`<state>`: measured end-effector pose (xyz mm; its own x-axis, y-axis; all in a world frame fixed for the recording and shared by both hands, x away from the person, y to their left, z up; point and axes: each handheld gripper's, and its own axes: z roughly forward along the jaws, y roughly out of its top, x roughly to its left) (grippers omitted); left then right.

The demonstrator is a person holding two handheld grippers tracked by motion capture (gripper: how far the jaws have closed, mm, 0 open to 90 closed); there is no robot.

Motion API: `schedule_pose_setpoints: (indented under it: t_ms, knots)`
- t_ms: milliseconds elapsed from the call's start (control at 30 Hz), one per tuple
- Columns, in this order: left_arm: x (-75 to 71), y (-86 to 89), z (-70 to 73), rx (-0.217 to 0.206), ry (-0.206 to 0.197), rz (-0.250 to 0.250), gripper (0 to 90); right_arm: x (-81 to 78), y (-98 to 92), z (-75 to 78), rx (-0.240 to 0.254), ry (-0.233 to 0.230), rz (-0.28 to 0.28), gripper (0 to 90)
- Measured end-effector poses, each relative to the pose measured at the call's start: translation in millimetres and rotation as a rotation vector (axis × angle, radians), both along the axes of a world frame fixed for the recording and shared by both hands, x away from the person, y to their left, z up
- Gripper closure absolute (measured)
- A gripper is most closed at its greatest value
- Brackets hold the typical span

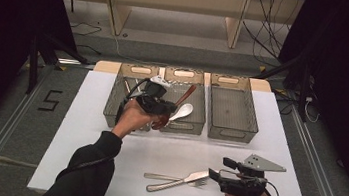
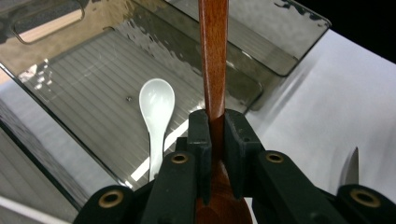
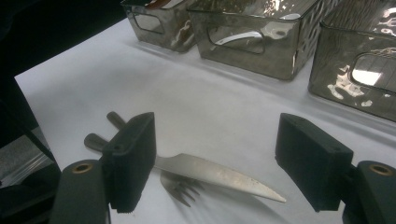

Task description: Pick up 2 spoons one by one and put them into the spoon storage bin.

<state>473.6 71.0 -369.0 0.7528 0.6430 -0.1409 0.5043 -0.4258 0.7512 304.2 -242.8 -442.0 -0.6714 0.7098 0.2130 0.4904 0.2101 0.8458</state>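
We see the left gripper [image 1: 161, 107] clenched on a wooden spoon [image 2: 213, 56]: in the left gripper view its two black jaws press the reddish-brown handle from both sides, and the handle runs straight up toward twelve o'clock while the darker bowl end sits low between the jaws. In the high view this gripper hangs over the front edge of the middle bin [image 1: 194, 123], with the spoon's handle slanting toward one o'clock above that bin. Inside the same bin lies a white ceramic spoon [image 2: 156, 105], its bowl pointing toward twelve o'clock in the left gripper view and just to the nine o'clock side of the wooden handle. The left bin [image 1: 111, 105] stands touching or just beside the middle one at its nine o'clock side, and the right bin [image 1: 234, 110] stands at its three o'clock side, apart from it by a narrow gap. Toward five o'clock from the bins, near the table's front edge, the right gripper [image 1: 219, 170] rests in the person's hand with its jaws released and wide apart, gripping nothing. Just at its nine o'clock side on the white table [image 1: 84, 117] lie a knife [image 3: 219, 177] and a fork [image 3: 180, 189], the knife crossing over the fork; in the right gripper view both lie between and beyond the parted jaws, untouched.
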Motion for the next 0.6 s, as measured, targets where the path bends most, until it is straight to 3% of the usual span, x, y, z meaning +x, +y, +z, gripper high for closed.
schedule_pose_setpoints:
  t_ms: [600]
  knots:
    - [35.3,-15.1,10.3,-0.021,-0.053,0.078,81.0,0.5,-0.9,-0.1,0.0,0.0,0.006,29.8]
